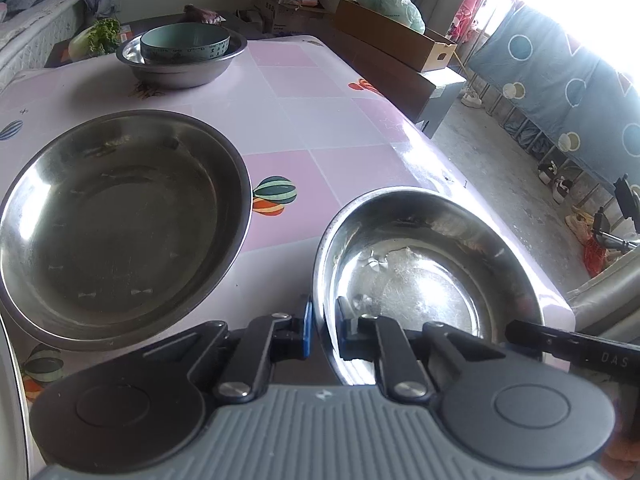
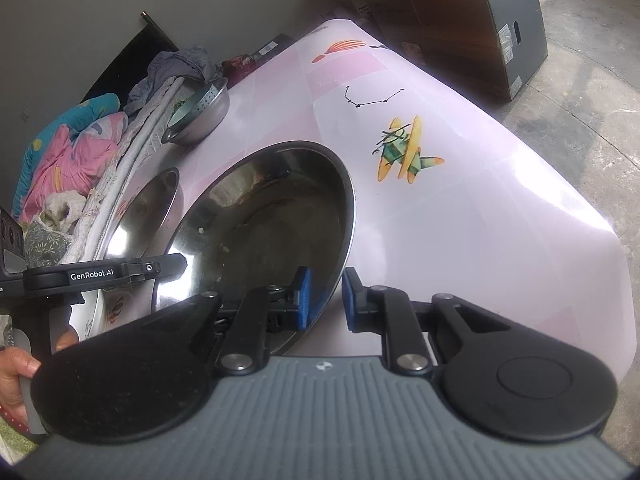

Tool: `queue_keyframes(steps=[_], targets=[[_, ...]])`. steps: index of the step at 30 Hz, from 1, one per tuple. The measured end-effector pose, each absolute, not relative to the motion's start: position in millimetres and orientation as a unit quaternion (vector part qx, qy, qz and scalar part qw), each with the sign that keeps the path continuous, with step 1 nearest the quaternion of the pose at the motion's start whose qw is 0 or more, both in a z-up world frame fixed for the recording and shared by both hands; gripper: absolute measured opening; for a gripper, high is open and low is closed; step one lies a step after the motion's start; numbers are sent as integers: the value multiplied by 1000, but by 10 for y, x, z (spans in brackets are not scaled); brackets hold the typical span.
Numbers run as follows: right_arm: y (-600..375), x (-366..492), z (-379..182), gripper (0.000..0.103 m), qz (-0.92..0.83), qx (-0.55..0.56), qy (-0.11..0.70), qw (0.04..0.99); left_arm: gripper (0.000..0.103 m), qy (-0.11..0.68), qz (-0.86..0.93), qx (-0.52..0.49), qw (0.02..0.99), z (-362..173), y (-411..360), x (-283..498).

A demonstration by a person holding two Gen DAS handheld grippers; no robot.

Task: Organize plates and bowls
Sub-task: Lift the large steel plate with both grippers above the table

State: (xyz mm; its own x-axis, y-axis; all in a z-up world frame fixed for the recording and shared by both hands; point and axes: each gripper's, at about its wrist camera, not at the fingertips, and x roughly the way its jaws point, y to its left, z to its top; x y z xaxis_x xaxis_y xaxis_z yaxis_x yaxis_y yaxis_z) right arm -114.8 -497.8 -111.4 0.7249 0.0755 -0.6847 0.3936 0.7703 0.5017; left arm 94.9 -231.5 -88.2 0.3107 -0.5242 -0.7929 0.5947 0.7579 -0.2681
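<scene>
1. The left gripper [image 1: 324, 332] has its fingers closed on the nearest rim of the near bowl [image 1: 420, 280]. One blue pad sits outside the wall and the other inside, with only the thin steel between them.
2. The right gripper [image 2: 327, 300] straddles the same bowl's rim on the other side. Its pads stand a narrow gap apart with the rim in it, and they look clamped on it (the rim lies closer to the inner pad).
3. So the near bowl is gripped at two points of its edge. It is at the table [image 1: 304, 120] corner, and its bright, empty bottom shows a few pale smears.
4. The big bowl [image 1: 120, 224], also steel and empty, lies on the pink cloth just beside the near bowl, on the left in the left wrist view. The two rims are apart.
5. The far bowl [image 1: 176, 74] stands well back on the table, with a teal bowl [image 1: 184, 42] nested upright inside it.
6. A hand [image 2: 16, 372] grasps the left gripper's handle at the left edge of the right wrist view.
7. Cardboard boxes [image 1: 396, 36] stand on the floor past the far end of the table, and bedding is heaped along its side.
</scene>
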Motion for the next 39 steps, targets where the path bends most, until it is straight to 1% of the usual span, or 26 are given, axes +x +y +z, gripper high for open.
queue_keyframes(steps=[2,6,10,14,22,33,36,37,39], targets=[[-4958,-1140,-1130,16,-98,330,352,870,10,485,-349,24,802,-907,-2277,980],[-4930,-1089,-1119,16,-107,325,351,872,11,486,-352,33,799,-905,-2257,931],[-4905,-1022,-1087,17,-119,302,357,876,14,494,-370,32,786,-904,-2176,799],[-4910,-956,-1095,17,-115,304,358,875,17,495,-383,32,779,-914,-2046,662],[-4848,-856,-1119,18,-117,300,354,878,20,490,-393,4,778,-928,-1872,673],[-4824,-1048,-1124,18,-143,313,345,873,20,471,-365,26,802,-955,-2015,808],[-4776,-1029,-1133,18,-141,305,347,876,14,472,-364,21,802,-976,-2025,812],[-4769,-1021,-1138,16,-139,306,346,876,13,472,-364,21,803,-979,-2031,804],[-4760,-993,-1149,16,-133,311,345,875,12,469,-361,23,806,-970,-2037,795]])
